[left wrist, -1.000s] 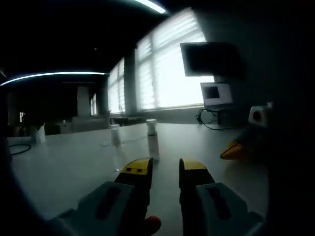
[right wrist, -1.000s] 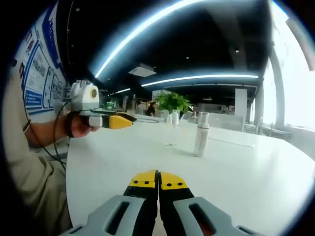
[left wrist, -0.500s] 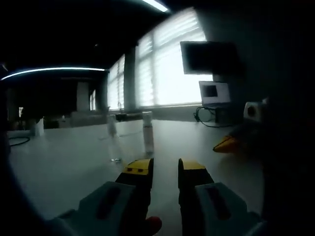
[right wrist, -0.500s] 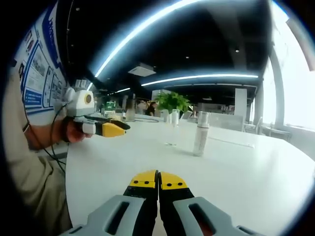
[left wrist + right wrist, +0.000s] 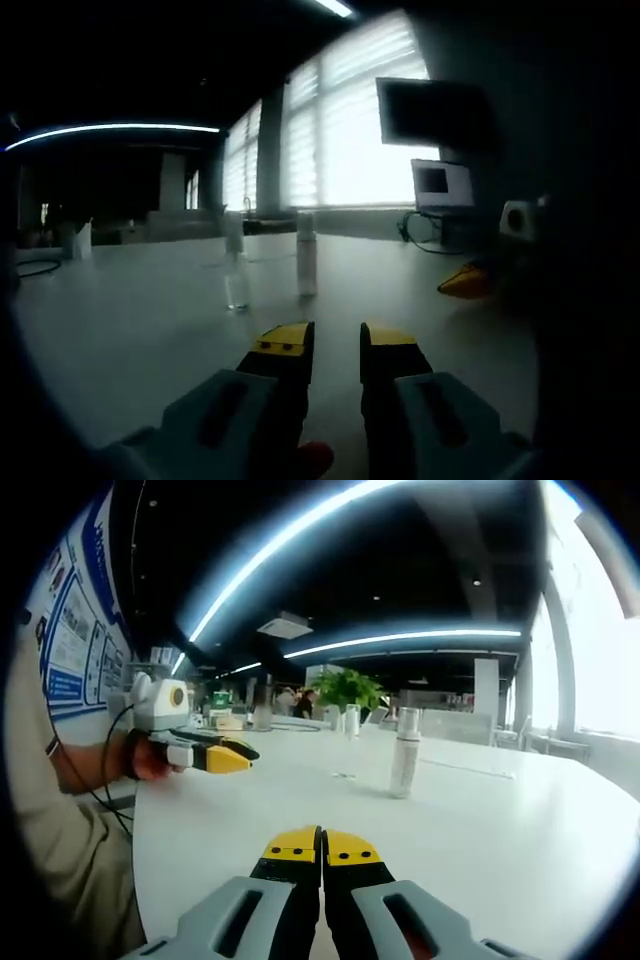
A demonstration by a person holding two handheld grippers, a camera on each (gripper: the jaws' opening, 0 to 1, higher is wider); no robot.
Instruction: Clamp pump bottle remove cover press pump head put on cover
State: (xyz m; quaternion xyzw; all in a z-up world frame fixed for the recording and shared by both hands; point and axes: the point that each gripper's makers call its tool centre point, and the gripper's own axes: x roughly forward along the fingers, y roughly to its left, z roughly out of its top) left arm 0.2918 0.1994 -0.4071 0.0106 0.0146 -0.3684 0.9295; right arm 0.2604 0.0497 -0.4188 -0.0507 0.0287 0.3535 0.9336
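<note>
On the worktop, your narrowly parted left gripper and closed right gripper risk toppling the tall pump bottle.

Left tool jaws parted, empty; right tool jaws closed, empty.

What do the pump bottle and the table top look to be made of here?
The pump bottle looks like pale, frosted or matte plastic with a clearer cover on top, judging by its soft sheen; glass cannot be ruled out. The table looks like smooth white laminate or painted board, faintly glossy, with no visible grain.
</note>
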